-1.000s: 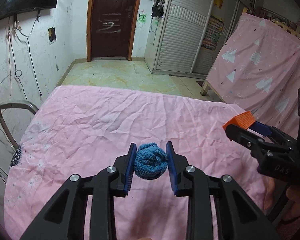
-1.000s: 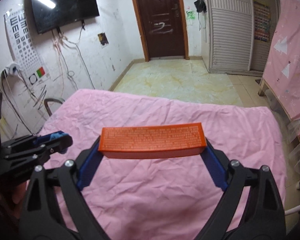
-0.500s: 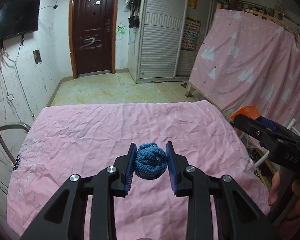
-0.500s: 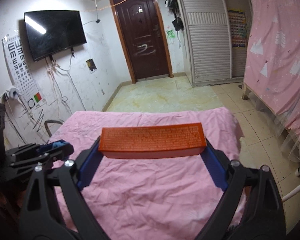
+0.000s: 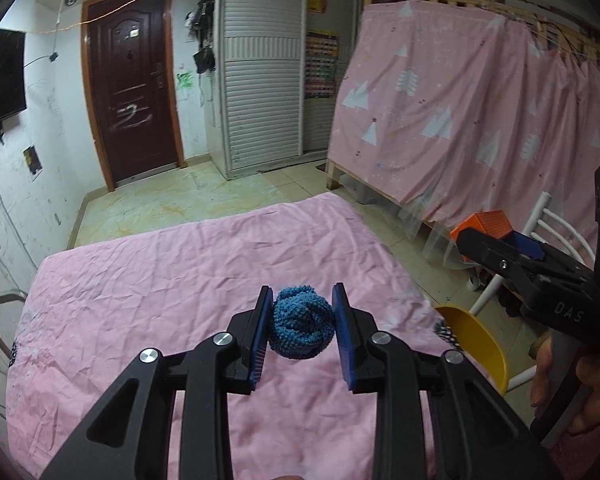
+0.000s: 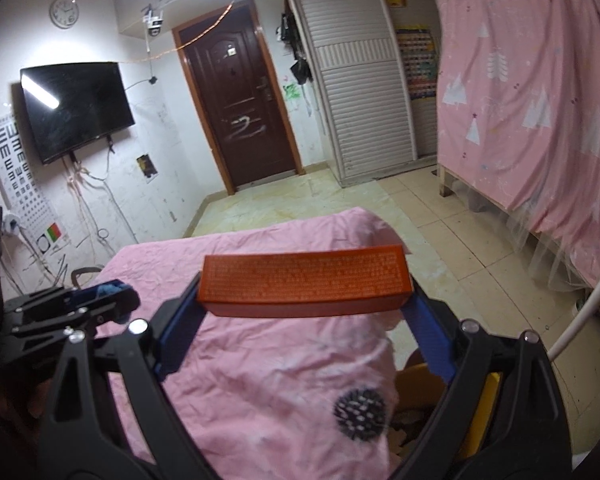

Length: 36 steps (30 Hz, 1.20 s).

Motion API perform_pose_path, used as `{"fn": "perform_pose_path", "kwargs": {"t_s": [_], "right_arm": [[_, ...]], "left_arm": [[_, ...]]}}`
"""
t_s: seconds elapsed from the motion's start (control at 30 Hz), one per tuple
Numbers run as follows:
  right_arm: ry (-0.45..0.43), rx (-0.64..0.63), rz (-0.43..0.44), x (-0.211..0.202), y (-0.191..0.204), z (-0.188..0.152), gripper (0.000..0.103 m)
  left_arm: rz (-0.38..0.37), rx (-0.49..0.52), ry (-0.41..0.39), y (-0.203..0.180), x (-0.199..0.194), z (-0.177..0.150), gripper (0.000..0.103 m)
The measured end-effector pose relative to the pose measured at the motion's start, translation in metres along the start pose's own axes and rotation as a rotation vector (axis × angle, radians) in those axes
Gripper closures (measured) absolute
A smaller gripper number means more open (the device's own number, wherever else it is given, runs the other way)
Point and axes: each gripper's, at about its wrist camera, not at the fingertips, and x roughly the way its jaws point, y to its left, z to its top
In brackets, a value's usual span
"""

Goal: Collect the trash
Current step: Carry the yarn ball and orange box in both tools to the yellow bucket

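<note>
A wrinkled pink sheet (image 5: 172, 280) covers a table in a small room with a dark wooden door (image 6: 240, 108), a wall-mounted television (image 6: 74, 108) and a pink curtain (image 5: 480, 120) printed with trees. The left gripper (image 5: 302, 320), fingers set narrow, clamps a balled-up blue knitted cloth (image 5: 302, 328) above the sheet. The right gripper (image 6: 306, 292), fingers spread wide, grips a long orange box (image 6: 304, 280) by its two ends near the table's right edge, above a yellow chair (image 5: 474, 340).

Dark door (image 6: 240, 108), wall-mounted television (image 6: 76, 108), white shuttered wardrobe (image 6: 364, 92), tiled floor (image 6: 440, 208).
</note>
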Motion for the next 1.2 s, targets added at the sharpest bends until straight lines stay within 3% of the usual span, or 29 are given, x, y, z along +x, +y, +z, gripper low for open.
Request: {"fn": "perform_pose_path", "kwargs": {"t_s": [0.53, 1.2], "right_arm": [[-0.019, 0.123, -0.144, -0.045, -0.087, -0.032, 0.014], [-0.01, 0.178, -0.154, -0.053, -0.124, -0.051, 0.013]], "left_arm": [[-0.175, 0.151, -0.004, -0.104, 0.007, 0.001, 0.083], [-0.234, 0.221, 0.046, -0.157, 0.032, -0.003, 0.083]]}}
